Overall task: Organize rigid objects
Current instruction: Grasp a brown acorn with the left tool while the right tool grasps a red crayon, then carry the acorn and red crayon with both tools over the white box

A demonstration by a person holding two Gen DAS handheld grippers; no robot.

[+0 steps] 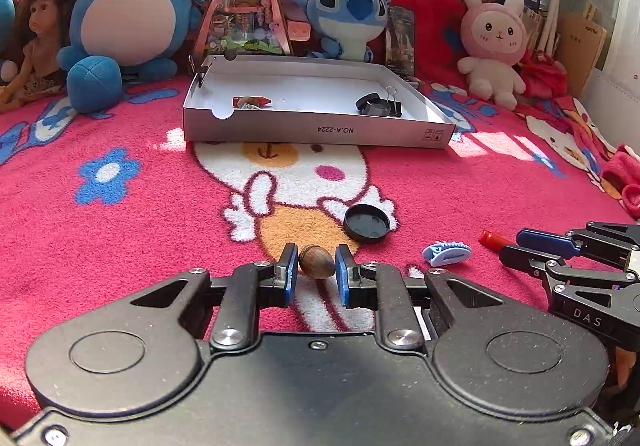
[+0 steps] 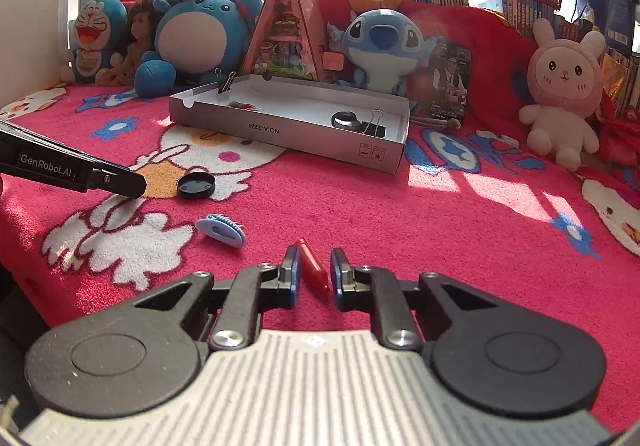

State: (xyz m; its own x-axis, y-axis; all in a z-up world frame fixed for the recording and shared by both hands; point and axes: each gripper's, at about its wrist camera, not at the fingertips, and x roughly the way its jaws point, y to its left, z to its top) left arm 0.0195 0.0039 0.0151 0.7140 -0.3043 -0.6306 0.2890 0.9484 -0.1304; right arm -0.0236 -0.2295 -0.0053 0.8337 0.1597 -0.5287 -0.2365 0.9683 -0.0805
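Two claws, each with something between its pads. Your left claw [image 1: 316, 266] is clenched on the brown acorn-shaped nut [image 1: 316, 261]: both blue pads press its sides and it sits right at the fingertips, low over the pink blanket [image 1: 120, 246]. A grip that far out on a rounded thing looks likely to slip, so I would keep the claw level as you carry it.

Your right claw [image 2: 314, 266] has the red stick [image 2: 313, 264] lying slantwise between its fingers. The stick leans against the left pad; a gap shows beside the right pad, so I cannot tell whether it is truly pinched or only bracketed. Squeeze before you lift.

Just beyond the left claw lies the black round lid [image 1: 366, 223], open side up, and to its right the pale blue hair clip [image 1: 447, 253], both loose on the blanket and apart from either claw. They look like the next pieces to collect.

Farther back stands the shallow grey box [image 1: 316, 128], its near wall facing you. It already holds a small reddish piece [image 1: 251, 101] at its left and a black ring [image 1: 373, 103] touching a binder clip [image 1: 394, 104] at its right, so it is evidently the collecting place. Another binder clip [image 1: 200, 72] grips its far left corner. Plush toys [image 1: 132, 18] line the back, well clear of your path.
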